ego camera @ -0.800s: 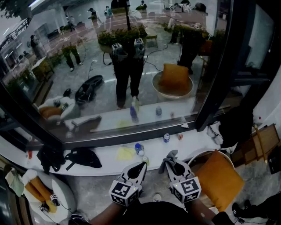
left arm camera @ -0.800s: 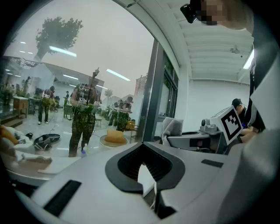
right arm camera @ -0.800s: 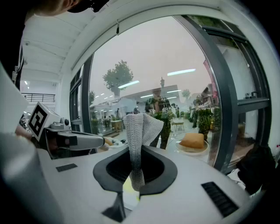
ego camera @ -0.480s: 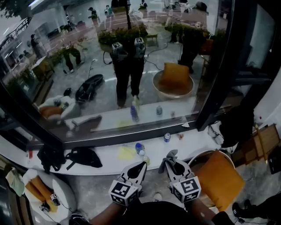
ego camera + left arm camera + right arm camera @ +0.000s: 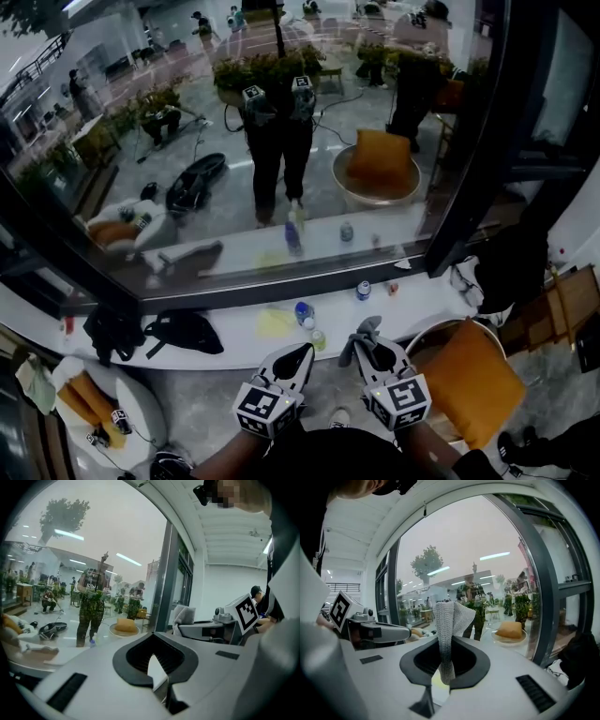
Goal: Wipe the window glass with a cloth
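Cloth [image 5: 449, 634] upright in right gripper's [image 5: 371, 337] clamped jaws (left gripper [image 5: 302, 354] level alongside, jaws together, empty).

White left claw [image 5: 302, 351] and right claw [image 5: 371, 343] (black-lined), 2 marker cubes [image 5: 265, 410].
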A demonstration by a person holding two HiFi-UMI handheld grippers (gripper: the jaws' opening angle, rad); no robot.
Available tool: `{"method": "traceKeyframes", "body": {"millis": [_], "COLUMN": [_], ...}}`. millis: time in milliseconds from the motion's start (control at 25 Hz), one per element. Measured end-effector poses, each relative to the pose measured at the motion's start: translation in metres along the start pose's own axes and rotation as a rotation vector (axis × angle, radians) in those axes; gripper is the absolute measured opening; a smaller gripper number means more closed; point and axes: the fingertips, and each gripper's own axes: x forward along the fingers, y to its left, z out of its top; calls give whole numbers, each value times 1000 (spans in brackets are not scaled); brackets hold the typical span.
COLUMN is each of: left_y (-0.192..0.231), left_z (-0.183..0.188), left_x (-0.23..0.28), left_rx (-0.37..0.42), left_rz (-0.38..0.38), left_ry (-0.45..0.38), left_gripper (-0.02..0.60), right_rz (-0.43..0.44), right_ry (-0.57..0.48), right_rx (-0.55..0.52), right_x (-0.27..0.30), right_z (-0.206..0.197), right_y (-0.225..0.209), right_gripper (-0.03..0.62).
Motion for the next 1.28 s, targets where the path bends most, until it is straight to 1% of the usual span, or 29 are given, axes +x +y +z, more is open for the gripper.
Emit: {"method": "traceKeyframes", "body": {"millis": [120,320,680,960,1120,1280], "left_y": [6,21,61,102,126,149], "left_z": [4,2,13,27,37,44], "left_x": [-4,-14,-34,-40,-36,-32], "left_rx": [-12,0,12,29,42,53], "left_rz": [13,23,18,-20,-57,-104], "left_ry": [-2,5,4,-6,-15,-18], "left_gripper": [8,8,8,8,8,8], "right_rz": [3,6,-6,-45,-85,-144], "right_ry": [6,8,-3,-15,-28,-46], "right_rx": [-4,-2,-1,7,7,9], "right_x": [5,18,51,85,108,126], "right_z": [1,7,20,41,51,60], "right_y": [3,11,37,57,60,60], "right_gripper": [52,52,52,52,52,52]}}
